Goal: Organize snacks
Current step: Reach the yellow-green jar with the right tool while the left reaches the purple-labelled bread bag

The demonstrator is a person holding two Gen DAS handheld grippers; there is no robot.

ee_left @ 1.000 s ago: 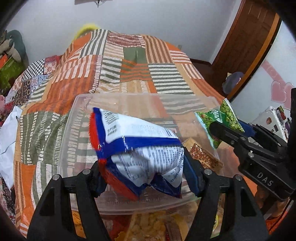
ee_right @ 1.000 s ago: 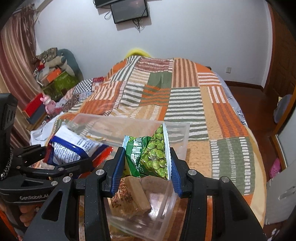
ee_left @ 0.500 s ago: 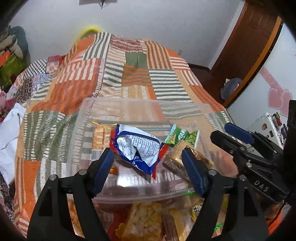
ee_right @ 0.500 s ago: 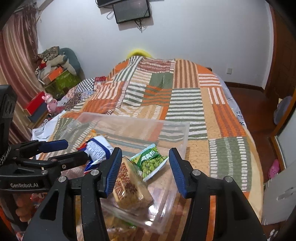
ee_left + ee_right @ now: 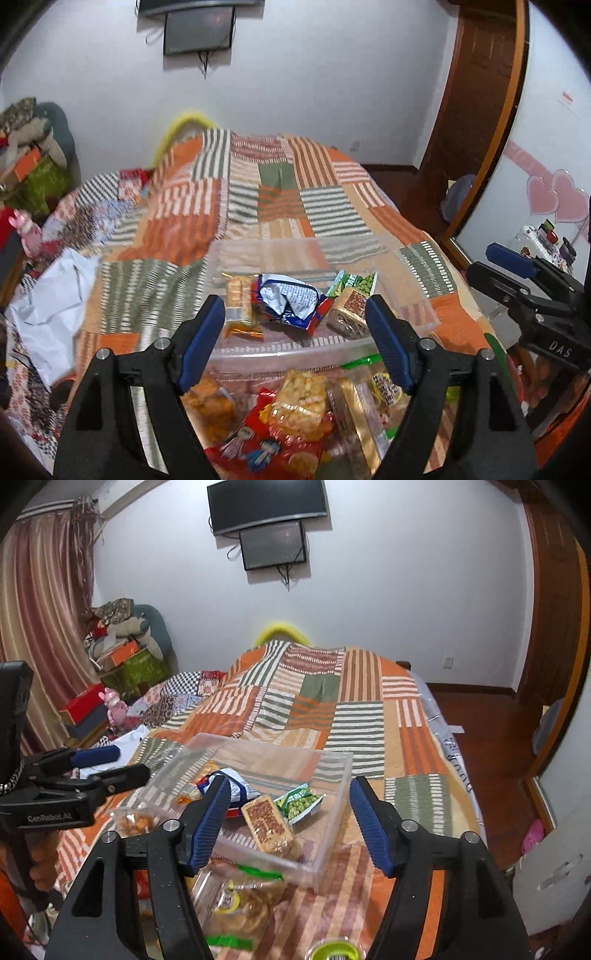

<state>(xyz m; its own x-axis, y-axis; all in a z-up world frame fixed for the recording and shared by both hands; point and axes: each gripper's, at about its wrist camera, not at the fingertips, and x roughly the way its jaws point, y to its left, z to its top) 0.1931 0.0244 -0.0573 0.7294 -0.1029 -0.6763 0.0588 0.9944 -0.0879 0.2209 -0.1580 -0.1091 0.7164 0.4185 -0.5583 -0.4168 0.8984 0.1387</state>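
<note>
A clear plastic bin (image 5: 417,295) (image 5: 336,771) sits on the patchwork bedspread. Inside lie a blue-and-white crinkled bag (image 5: 286,301) (image 5: 240,788), a green pea bag (image 5: 354,282) (image 5: 301,799), a brown nut bar (image 5: 349,312) (image 5: 267,821) and an orange cracker pack (image 5: 238,301). My left gripper (image 5: 295,341) is open and empty, just in front of the bin's near wall. My right gripper (image 5: 290,821) is open and empty, above the bin's near right corner. Each gripper shows in the other's view: the right one (image 5: 517,280), the left one (image 5: 92,771).
Loose snack packets (image 5: 299,410) (image 5: 236,897) are piled in front of the bin. A white bag (image 5: 55,295) lies at the bed's left edge. Boxes and stuffed toys (image 5: 122,653) stand against the left wall. A wooden door (image 5: 476,110) is to the right.
Both grippers opened and dropped their bags into the bin: the blue-and-white bag from the left, the green pea bag from the right. Both then drew back and up.
</note>
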